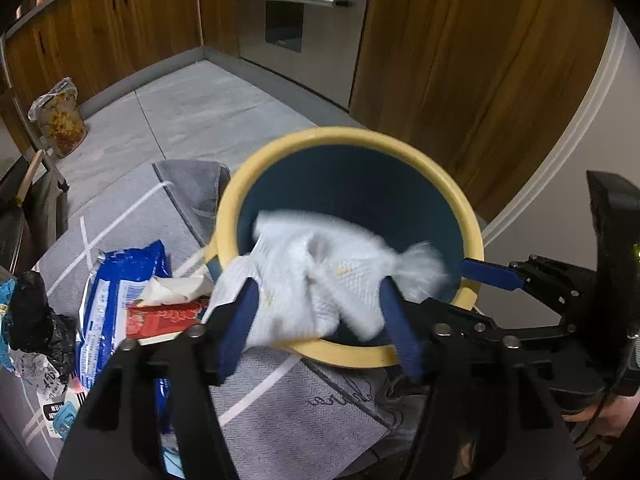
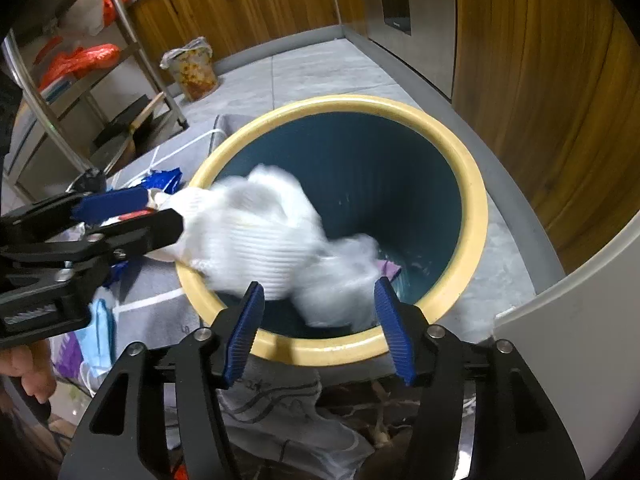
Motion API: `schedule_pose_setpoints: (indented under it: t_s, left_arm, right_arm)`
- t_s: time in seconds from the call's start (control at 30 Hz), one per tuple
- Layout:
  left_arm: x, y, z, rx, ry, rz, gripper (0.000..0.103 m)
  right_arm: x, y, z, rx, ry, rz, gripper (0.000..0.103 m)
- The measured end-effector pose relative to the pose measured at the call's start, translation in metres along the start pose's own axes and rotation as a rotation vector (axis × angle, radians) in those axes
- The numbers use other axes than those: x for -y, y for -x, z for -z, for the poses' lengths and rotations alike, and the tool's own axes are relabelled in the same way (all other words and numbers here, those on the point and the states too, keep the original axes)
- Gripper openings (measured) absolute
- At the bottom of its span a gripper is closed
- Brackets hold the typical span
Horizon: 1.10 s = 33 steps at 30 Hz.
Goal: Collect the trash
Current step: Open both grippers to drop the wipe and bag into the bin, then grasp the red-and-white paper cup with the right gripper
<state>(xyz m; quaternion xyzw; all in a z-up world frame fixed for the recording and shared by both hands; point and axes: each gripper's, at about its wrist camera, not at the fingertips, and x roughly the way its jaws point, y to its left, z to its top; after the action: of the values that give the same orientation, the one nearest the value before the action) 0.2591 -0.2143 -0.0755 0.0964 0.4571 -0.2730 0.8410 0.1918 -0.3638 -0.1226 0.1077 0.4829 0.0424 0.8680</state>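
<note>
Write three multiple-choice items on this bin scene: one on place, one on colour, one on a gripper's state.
1. Where is the white paper towel?
A. over the bin's mouth
B. on the shelf
C. by the oven

2. What colour is the bin's rim?
A. red
B. yellow
C. green

3. How is the right gripper?
A. shut on a bottle
B. shut on the rim
C. open

Key: 1 A, the towel hangs blurred across the bin opening; 2 B, a pale yellow ring tops the blue inside; 3 C, its blue pads stand apart, pressing nothing.
</note>
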Motion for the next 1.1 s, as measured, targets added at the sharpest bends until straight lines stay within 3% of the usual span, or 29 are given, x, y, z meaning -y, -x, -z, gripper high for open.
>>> schedule_pose_setpoints:
  t_s: [0.67, 1.1]
  left_arm:
    - [-0.039, 0.062, 0.000, 0.107, 0.091, -0.007, 0.077]
    - [-0.125, 0.110, 0.033, 0.158, 0.256, -0.110, 0.078]
  right_arm:
    - [-0.002, 0.020, -0.010, 0.077, -0.040, -0.043, 0.081]
    - [-0.015, 0.025, -0.014, 0.106, -0.047, -0.062, 0.081]
